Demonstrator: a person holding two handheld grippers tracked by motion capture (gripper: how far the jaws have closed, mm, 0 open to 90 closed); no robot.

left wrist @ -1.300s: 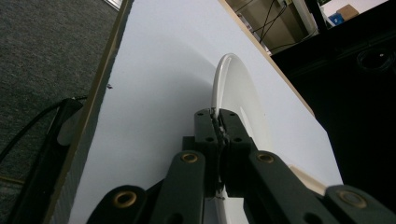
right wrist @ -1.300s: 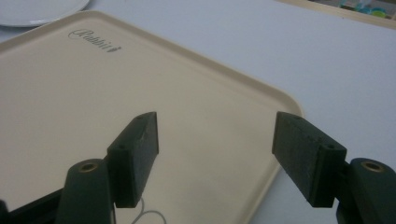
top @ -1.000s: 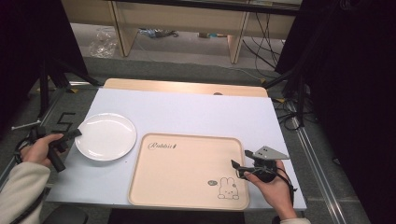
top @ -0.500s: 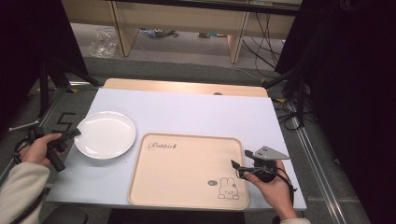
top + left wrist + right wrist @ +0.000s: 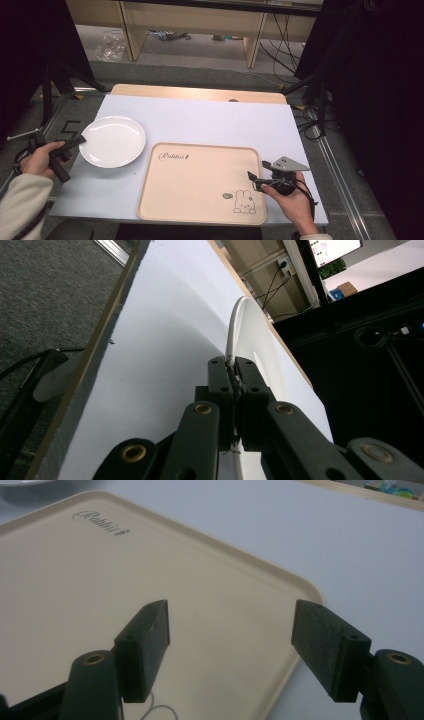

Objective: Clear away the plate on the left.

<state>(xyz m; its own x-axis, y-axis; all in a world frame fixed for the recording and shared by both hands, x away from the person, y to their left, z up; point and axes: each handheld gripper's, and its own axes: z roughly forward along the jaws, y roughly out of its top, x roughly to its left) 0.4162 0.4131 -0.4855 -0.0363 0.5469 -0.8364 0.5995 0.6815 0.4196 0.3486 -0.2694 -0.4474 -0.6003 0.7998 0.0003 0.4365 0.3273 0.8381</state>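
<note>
High view: left gripper (image 5: 79, 141) at the near-left of the table (image 5: 210, 117), jaws pinched on the left rim of the white plate (image 5: 113, 141); jaw tips small and dark here, contact hard to read. Plate round, glossy, shallow, lying flat just ahead and right of that gripper. Left hand (image 5: 41, 161) and pale sleeve cut off by the bottom-left edge. Right gripper (image 5: 256, 179) at the near-right, tips over the right rim of the tray (image 5: 200, 172); gap between the jaws too small to judge here. Tray cream, matte, rounded corners, raised lip, "Rabbit" script and a small rabbit drawing; lying beside the plate, their edges close. Grey three-cornered plate on top of the right gripper; right hand (image 5: 295, 202) partly cut off at the bottom. Left gripper view: left gripper (image 5: 234, 365) clamped tight on the thin white rim of the plate (image 5: 260, 340), seen edge-on as a curved sliver rising from the jaw tips; far side hidden behind the black jaws. Tabletop smooth, white, wooden edge strip. Right gripper view: right gripper (image 5: 230, 645) standing wide apart, nothing between the textured black pads; tray (image 5: 75, 570) directly under and ahead, its corner lip between the jaws; plate edge barely visible, cut off at top left.
</note>
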